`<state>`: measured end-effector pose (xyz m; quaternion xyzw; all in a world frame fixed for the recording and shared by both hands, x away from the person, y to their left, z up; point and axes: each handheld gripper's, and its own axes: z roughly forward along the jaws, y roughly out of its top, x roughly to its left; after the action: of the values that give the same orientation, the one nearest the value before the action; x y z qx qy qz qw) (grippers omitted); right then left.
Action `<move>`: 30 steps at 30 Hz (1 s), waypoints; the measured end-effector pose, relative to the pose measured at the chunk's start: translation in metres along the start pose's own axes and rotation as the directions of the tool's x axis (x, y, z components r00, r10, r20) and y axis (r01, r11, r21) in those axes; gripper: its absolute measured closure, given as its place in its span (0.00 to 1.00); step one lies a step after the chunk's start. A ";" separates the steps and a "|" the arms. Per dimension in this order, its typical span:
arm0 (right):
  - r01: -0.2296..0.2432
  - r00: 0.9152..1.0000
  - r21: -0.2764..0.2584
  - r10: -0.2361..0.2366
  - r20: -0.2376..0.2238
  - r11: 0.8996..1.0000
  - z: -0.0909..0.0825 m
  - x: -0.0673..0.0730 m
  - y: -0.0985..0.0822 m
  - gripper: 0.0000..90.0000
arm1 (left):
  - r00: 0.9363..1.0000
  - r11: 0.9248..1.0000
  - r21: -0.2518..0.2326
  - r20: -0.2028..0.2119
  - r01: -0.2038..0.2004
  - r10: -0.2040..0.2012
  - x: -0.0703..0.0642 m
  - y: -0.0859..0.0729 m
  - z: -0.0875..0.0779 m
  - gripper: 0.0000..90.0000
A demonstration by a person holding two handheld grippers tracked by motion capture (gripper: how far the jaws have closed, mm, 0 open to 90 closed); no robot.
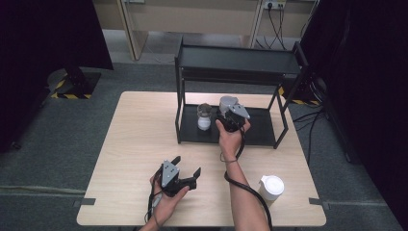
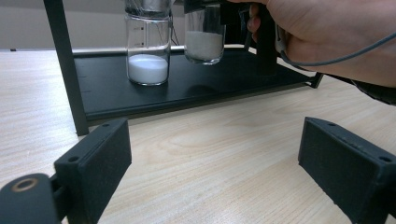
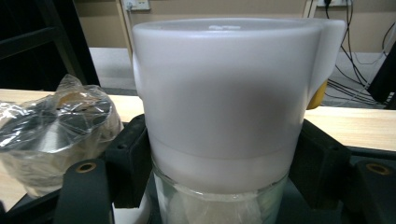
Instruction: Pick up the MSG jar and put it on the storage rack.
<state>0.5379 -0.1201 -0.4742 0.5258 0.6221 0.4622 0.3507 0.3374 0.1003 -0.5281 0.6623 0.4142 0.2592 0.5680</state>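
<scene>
High view: we had the right claw [image 1: 226,115] clamped on a white-lidded jar [image 3: 224,116], hanging just above the rack's lower shelf [image 1: 260,130], beside the plastic-wrapped jar [image 1: 204,117] already standing there. We judged it nearly placed: only setting down and letting go remained. Our left claw [image 1: 185,168] rested wide open and empty on the bench [image 1: 139,139]; a white lidded cup [image 1: 272,186] waited near the right edge.

The person's left hand [image 1: 169,195] holds the black two-jaw left gripper [image 1: 186,166] low near the table's front edge, jaws wide apart, while the right gripper [image 1: 226,118], forearm outstretched, is clamped tight.
</scene>
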 end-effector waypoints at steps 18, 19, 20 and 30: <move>0.021 1.000 0.005 -0.021 0.014 1.000 0.006 -0.005 -0.007 0.34 | 1.000 1.000 -0.001 0.000 0.000 0.000 0.000 0.000 0.000 0.10; 0.021 1.000 0.005 -0.021 0.015 1.000 0.007 -0.005 -0.008 0.34 | 1.000 1.000 -0.001 0.000 0.000 0.000 0.000 0.000 0.000 0.10; 0.017 1.000 0.005 -0.017 0.015 1.000 0.007 -0.006 -0.009 0.34 | 1.000 1.000 -0.001 0.000 -0.001 0.001 0.000 0.000 0.000 0.10; 0.023 1.000 0.004 -0.023 0.015 1.000 0.010 -0.008 -0.013 0.34 | 1.000 1.000 0.000 0.000 0.001 -0.001 0.000 0.000 0.000 0.10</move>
<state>0.5440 -0.1262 -0.4903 0.5227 0.6264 0.4529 0.3596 0.3375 0.1000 -0.5281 0.6621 0.4143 0.2589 0.5683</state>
